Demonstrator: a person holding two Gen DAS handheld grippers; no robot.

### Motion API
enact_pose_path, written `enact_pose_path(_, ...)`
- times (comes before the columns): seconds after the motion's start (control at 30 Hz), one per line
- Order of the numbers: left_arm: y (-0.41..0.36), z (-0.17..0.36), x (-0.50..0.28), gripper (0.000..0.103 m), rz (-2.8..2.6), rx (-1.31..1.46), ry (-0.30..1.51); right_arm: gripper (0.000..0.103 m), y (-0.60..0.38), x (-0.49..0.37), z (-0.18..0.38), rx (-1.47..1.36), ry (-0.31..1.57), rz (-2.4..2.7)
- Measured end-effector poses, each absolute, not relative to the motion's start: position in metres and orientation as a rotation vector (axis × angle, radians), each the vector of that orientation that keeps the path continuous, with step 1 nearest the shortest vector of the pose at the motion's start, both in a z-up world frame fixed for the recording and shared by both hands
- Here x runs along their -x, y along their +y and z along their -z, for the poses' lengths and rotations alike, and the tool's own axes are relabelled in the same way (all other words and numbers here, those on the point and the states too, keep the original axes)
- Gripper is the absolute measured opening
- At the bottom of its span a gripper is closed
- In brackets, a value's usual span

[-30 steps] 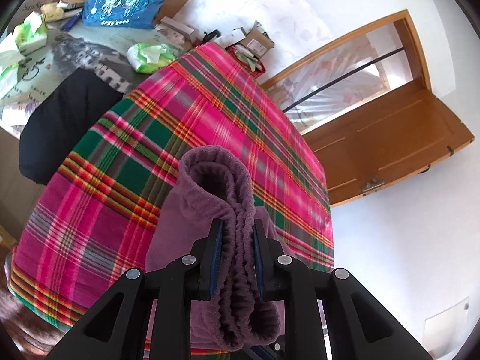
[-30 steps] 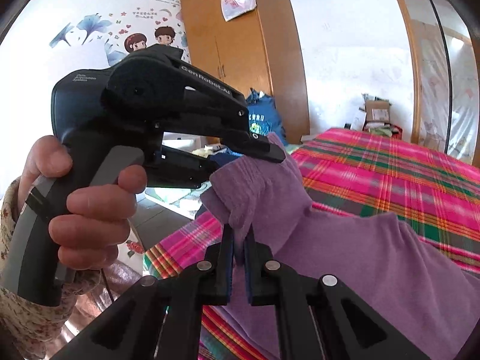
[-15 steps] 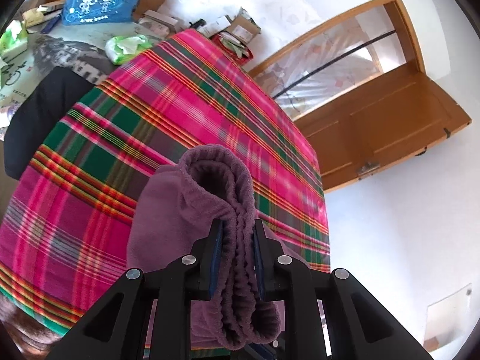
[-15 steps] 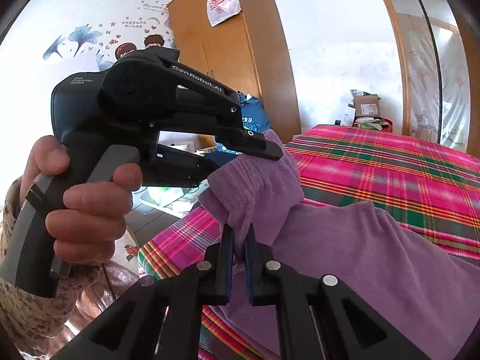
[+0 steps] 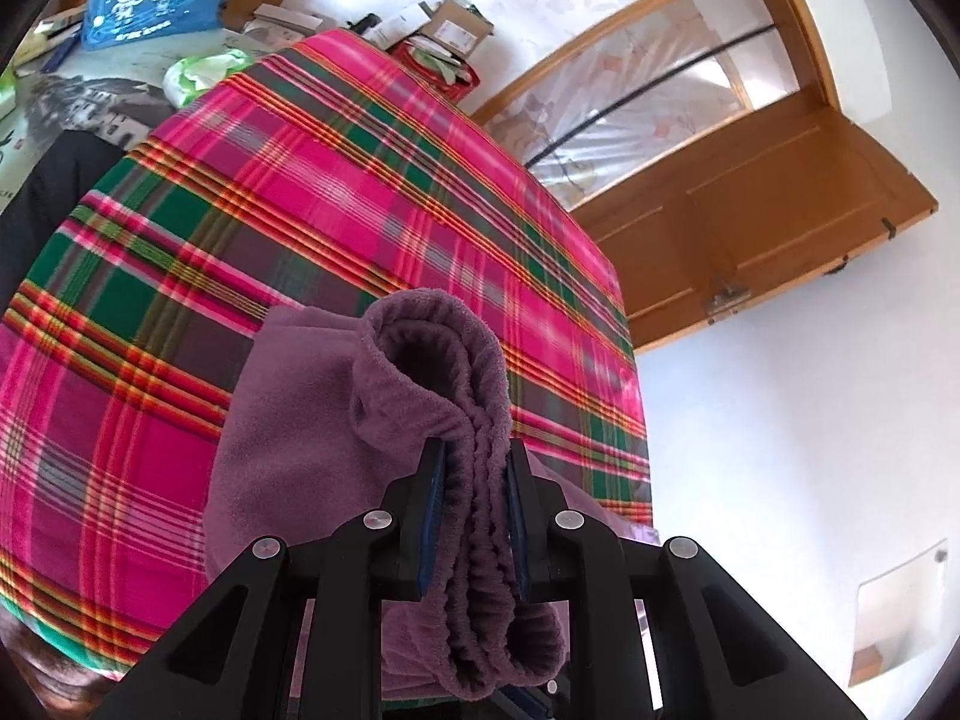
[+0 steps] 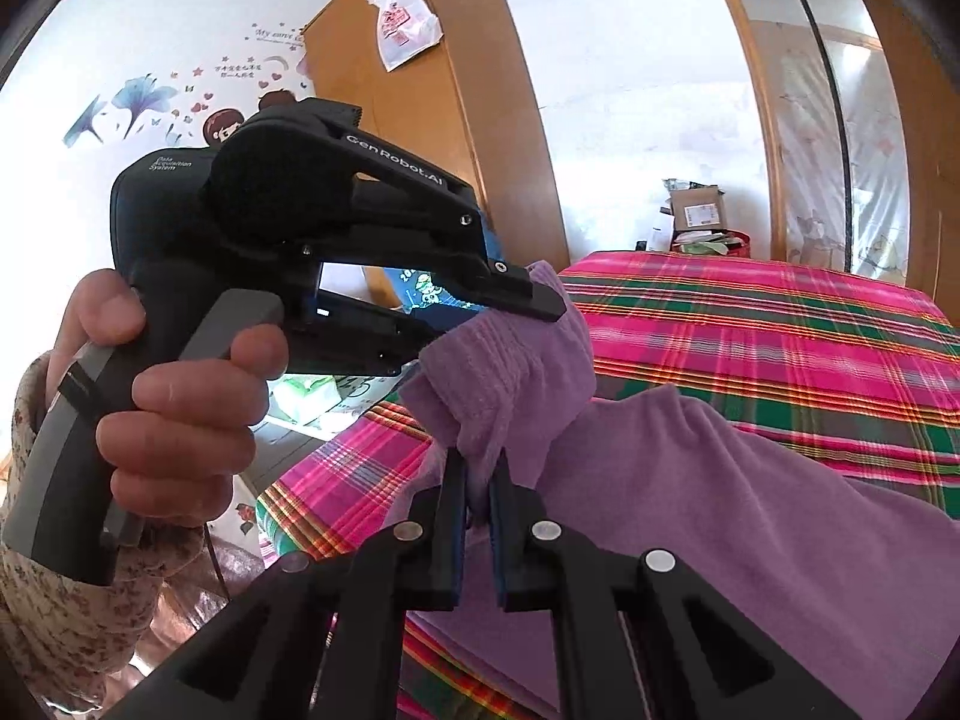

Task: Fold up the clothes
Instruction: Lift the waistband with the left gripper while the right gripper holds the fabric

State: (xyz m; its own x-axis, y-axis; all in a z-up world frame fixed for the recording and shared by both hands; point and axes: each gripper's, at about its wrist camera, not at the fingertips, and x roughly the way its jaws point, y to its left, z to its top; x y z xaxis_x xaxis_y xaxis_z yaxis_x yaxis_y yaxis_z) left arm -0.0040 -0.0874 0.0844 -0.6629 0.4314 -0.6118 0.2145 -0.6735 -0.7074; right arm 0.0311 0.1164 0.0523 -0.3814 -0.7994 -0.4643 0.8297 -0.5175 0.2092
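Together, the left gripper pinches the purple garment's ribbed hem while the right gripper clamps thin cloth beside it, above the plaid bedspread; carry both level, edge taut.

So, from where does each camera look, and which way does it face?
Left wrist: sits on the left tongs, looks along them over the plaid bedcover toward the wooden door; no body shows.
Right wrist: sits on the right tongs, looks toward the wardrobe; the left hand shows.
Shared: the purple garment, pinched by both tongs, and the bedcover.
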Motion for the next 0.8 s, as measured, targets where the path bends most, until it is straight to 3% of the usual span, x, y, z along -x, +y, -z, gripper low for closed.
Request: enact_pose_path(0.8, -0.042, -0.077, 0.020, 0.020, -2.392, 1.268, -1.148, 0.007, 0.164, -0.026, -0.047, -0.657, 0.033, 2.087)
